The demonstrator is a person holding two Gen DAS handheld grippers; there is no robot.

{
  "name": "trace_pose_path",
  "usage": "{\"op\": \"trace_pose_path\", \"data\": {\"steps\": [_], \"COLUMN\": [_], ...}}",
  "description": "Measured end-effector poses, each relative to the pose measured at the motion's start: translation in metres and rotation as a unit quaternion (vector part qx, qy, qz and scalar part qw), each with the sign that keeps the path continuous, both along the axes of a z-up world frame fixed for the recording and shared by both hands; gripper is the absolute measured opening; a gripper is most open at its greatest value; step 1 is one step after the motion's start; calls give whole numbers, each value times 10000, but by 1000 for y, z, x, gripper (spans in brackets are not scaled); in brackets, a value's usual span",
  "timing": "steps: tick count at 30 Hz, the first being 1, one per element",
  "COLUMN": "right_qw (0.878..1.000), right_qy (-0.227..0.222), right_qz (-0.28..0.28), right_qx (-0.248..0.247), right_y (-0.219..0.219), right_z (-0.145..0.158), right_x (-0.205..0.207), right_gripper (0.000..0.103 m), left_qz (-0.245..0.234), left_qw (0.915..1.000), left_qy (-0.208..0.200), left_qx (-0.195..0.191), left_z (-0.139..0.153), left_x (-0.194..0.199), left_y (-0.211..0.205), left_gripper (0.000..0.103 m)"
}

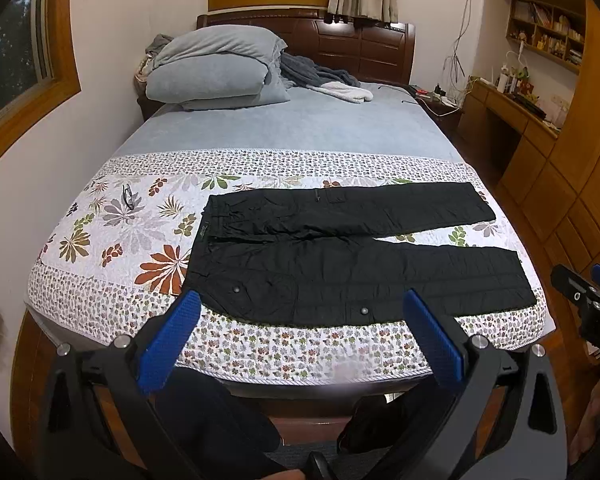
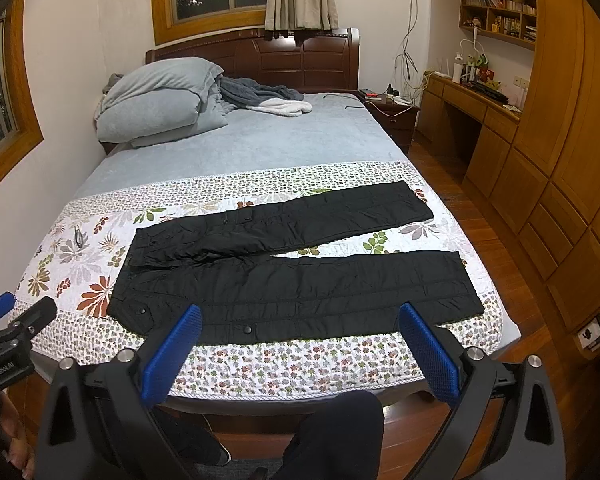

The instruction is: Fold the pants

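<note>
Black pants (image 1: 340, 248) lie flat on the floral quilt (image 1: 112, 240) at the foot of the bed, waist to the left, both legs spread to the right. They also show in the right wrist view (image 2: 292, 276). My left gripper (image 1: 300, 316) is open and empty, held above the bed's near edge in front of the pants. My right gripper (image 2: 300, 328) is open and empty, also short of the pants' near leg. The right gripper shows at the right edge of the left wrist view (image 1: 588, 288); the left gripper shows at the left edge of the right wrist view (image 2: 12, 324).
Folded grey bedding (image 1: 216, 68) and a grey-and-white blanket (image 1: 328, 80) lie at the headboard. Eyeglasses (image 1: 129, 197) rest on the quilt left of the pants. A nightstand (image 2: 392, 112), a wooden desk (image 2: 472, 108) and cabinets (image 2: 560, 160) stand to the right. The person's legs (image 2: 332, 436) are below.
</note>
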State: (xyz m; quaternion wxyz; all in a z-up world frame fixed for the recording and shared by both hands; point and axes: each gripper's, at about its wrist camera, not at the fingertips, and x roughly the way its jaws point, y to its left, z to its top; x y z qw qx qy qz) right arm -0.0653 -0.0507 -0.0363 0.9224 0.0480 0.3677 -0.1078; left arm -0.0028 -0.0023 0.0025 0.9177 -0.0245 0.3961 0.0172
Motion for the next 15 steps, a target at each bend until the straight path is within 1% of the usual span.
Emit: {"op": "trace_pose_path", "data": {"steps": [15], "right_qw": [10000], "right_qy": [-4], "right_qz": [4], "right_qx": [9], "right_y": [0], "right_z": [0], "right_x": [-1], "right_gripper": [99], "left_qz": [-1], "left_qw": [10000], "left_qy": [-6], "left_qx": [-6], "left_z": [1], "left_x": [0], "left_y": [-1], "left_gripper": [100]}}
